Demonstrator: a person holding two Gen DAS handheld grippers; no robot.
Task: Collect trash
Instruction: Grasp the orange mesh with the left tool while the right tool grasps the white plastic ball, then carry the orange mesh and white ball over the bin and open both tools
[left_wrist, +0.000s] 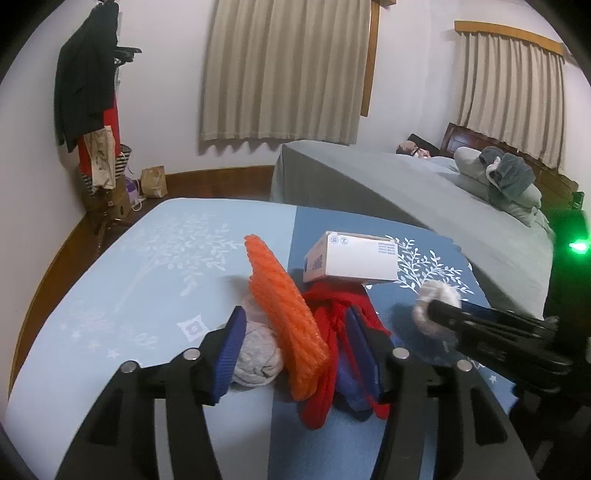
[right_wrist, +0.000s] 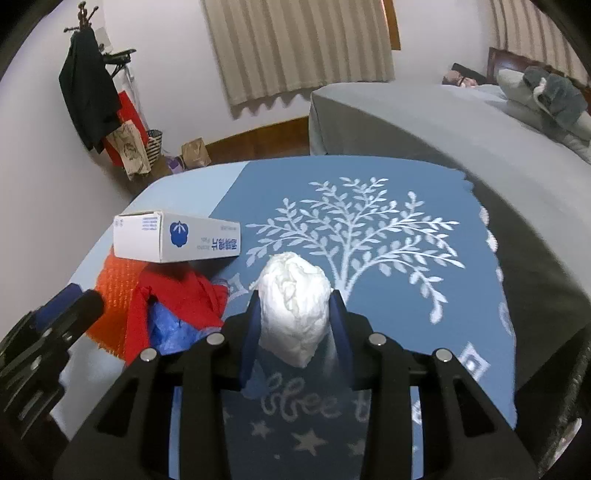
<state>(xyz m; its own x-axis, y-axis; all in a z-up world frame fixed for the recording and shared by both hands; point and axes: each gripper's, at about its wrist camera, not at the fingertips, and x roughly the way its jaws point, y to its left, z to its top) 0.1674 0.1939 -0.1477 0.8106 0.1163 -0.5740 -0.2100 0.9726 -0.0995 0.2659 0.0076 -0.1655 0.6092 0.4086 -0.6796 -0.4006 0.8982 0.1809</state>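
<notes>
Right wrist view is showing the right gripper (right_wrist: 295, 314) pinching a crumpled white paper ball (right_wrist: 293, 310) between its blue pads, the wad bulging above the fingers – it is sitting squarely in the middle of the grip, probably so it will not slip when carried. The ball is lying over the blue tablecloth (right_wrist: 388, 295) with the white tree print, and whether it is lifting off the cloth I cannot tell. To its left a small heap is gathering: an orange foam net (right_wrist: 114, 291), a red mesh piece (right_wrist: 177, 295) and something blue tucked in it, with a white carton (right_wrist: 173, 240) resting on top.

Left wrist view is showing the left gripper (left_wrist: 295, 354) standing spread over that heap, its pads either side of the orange net and red mesh but not pressing them – it looks like it is letting trash go there, so the pile seems to be the collecting spot. A grey crumpled wad (left_wrist: 255, 354) is lying beside the left pad
</notes>
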